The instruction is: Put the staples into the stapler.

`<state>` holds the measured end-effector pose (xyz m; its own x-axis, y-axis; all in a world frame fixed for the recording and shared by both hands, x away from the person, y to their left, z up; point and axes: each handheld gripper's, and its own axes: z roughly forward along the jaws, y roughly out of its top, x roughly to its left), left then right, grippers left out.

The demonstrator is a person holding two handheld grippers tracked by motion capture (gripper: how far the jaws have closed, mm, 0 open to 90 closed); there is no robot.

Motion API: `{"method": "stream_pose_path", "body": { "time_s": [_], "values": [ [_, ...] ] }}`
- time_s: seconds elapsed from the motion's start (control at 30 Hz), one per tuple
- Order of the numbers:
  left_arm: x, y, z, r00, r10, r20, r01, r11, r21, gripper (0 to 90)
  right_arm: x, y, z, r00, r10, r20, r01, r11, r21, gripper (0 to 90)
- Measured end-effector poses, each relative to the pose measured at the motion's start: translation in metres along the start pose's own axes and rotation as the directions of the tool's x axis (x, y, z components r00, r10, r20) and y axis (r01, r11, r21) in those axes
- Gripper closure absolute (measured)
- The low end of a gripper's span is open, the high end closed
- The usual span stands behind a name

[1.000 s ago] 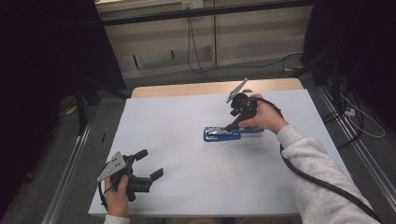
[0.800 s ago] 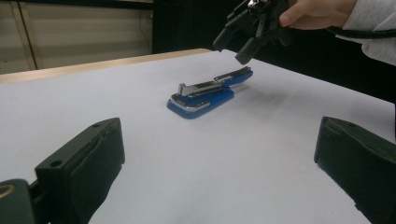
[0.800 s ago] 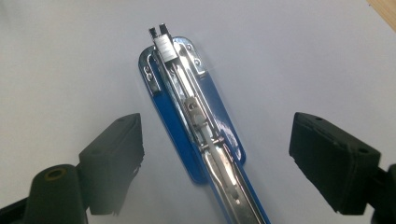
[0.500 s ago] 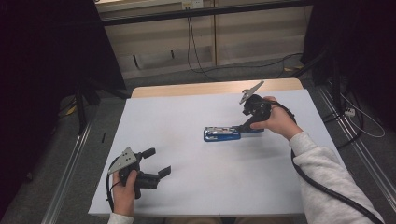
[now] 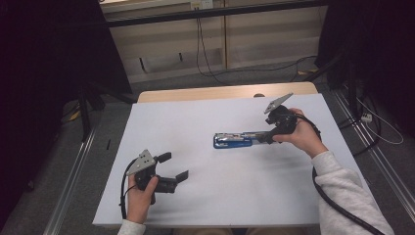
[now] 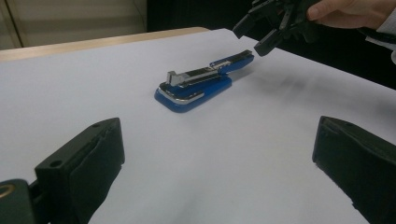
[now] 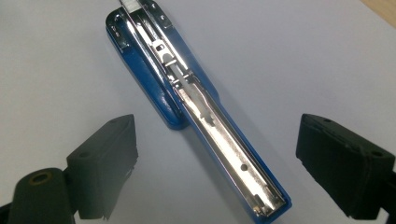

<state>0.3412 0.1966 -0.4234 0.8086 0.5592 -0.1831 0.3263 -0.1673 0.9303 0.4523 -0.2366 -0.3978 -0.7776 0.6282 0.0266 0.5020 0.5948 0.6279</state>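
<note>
Black pads on the right hand-held gripper have just been spreading apart and now stand wide, with nothing pinched: in the right gripper view the swung-open top arm of the blue stapler runs up between the two jaws, clear desk showing on both sides of it, so it looks released rather than gripped. From there outward, the stapler lies near the middle of the white desk, a bit toward the person's right, with its long axis running roughly left-right in the high view. Its opened arm with the shiny metal channel points at the right hand-held gripper, and its blue base points off toward the desk centre. So the right hand is clearly the nearer one, sitting right at the tip of that arm and lined up along its length. The left hand-held gripper is well apart, down near the front-left of the desk, jaws open and empty too, aimed across at the stapler, which it sees from the base end. My guess is whatever comes next hinges on that end-on alignment: the right one can only close across the narrow width of the arm, while the left would have to cross a good stretch of desk to steady the base.
</note>
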Motion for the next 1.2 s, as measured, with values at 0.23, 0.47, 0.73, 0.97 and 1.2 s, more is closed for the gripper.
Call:
{"method": "stream_pose_path", "body": {
  "time_s": [0.23,0.47,0.73,0.97,1.2],
  "values": [
    [-0.001,0.005,0.019,0.9999,-0.014,0.003,0.014,0.9995,0.029,2.4,-0.004,-0.010,-0.011,0.9994,0.030,0.019,-0.030,0.999,-0.029,12.1],
    [-0.002,0.011,0.038,0.9997,-0.025,-0.007,0.025,0.9985,0.048,2.8,-0.006,-0.023,-0.016,0.9979,0.057,0.031,-0.056,0.998,-0.039,12.0],
    [0.000,0.015,0.057,0.9989,-0.044,-0.016,0.045,0.9971,0.061,2.6,-0.005,-0.032,-0.020,0.9973,0.060,0.041,-0.058,0.997,-0.046,11.6],
    [0.003,0.016,0.074,0.9988,-0.038,-0.030,0.041,0.9945,0.096,2.5,-0.007,-0.041,-0.025,0.9954,0.086,0.042,-0.083,0.994,-0.068,11.7],
    [0.009,0.016,0.086,0.9976,-0.052,-0.045,0.057,0.9930,0.104,2.6,-0.010,-0.047,-0.028,0.9931,0.099,0.063,-0.095,0.993,-0.069,12.2]
  ]
}}
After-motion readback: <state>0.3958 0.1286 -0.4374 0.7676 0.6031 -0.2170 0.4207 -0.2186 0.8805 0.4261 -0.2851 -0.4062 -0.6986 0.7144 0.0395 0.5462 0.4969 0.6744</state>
